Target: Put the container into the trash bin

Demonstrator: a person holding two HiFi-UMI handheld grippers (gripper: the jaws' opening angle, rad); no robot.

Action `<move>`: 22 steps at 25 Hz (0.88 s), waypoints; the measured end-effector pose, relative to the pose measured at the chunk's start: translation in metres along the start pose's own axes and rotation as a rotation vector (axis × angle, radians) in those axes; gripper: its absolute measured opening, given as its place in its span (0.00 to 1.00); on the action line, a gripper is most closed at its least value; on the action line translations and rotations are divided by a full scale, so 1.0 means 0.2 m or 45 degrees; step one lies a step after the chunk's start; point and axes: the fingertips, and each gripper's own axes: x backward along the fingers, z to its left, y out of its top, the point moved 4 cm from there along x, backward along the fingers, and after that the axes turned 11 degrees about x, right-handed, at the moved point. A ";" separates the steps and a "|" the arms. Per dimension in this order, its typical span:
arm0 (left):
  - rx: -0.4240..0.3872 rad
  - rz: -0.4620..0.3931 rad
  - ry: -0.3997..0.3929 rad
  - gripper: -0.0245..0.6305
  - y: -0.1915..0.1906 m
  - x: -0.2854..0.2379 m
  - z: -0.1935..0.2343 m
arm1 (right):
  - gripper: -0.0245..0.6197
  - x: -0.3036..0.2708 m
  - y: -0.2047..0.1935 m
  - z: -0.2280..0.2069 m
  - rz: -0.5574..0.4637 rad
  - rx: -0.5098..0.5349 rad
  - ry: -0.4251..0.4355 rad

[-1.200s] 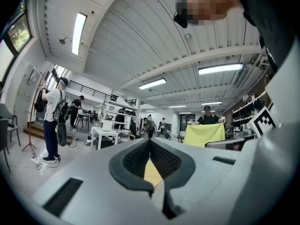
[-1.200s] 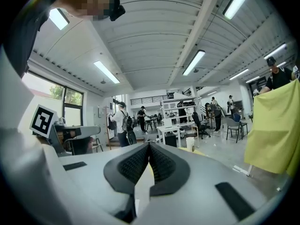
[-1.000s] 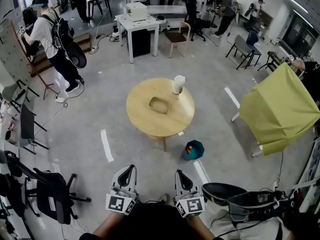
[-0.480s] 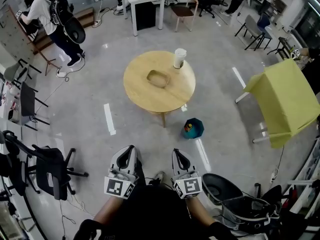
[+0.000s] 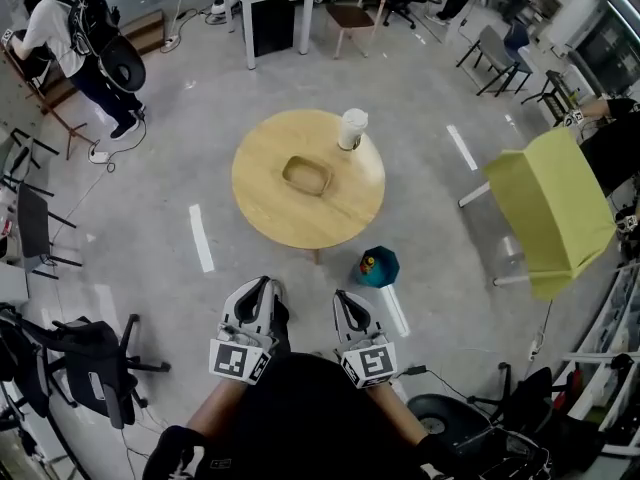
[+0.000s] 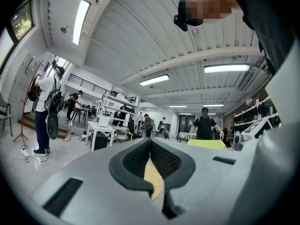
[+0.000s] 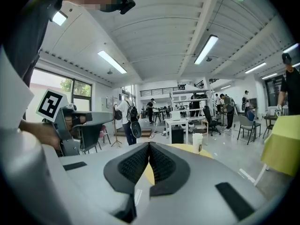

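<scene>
Jaws of left gripper (image 5: 265,281) and right gripper (image 5: 340,295) meet; one container (image 5: 306,176), one cup (image 5: 351,129).

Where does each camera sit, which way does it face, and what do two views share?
Head view: on the head, facing steeply down at the table; left gripper, right gripper, forearms show.
Left gripper view: on that gripper, facing along its shut fingers across the room.
Right gripper view: likewise, facing the cup; left gripper shows.
Shared: head and right gripper views show the cup.
</scene>
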 end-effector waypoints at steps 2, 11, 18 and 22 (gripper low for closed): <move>0.014 0.011 -0.020 0.05 0.05 -0.13 0.11 | 0.07 -0.17 0.04 -0.03 0.015 0.009 0.005; 0.029 0.067 -0.112 0.05 0.22 -0.54 0.55 | 0.07 -0.85 0.12 -0.13 0.142 0.083 0.016; 0.060 0.124 -0.123 0.05 0.19 -0.67 0.70 | 0.07 -1.12 -0.03 -0.21 0.390 0.205 0.128; 0.065 0.138 -0.096 0.05 0.17 -0.75 0.73 | 0.07 -1.23 -0.14 -0.30 0.507 0.294 0.195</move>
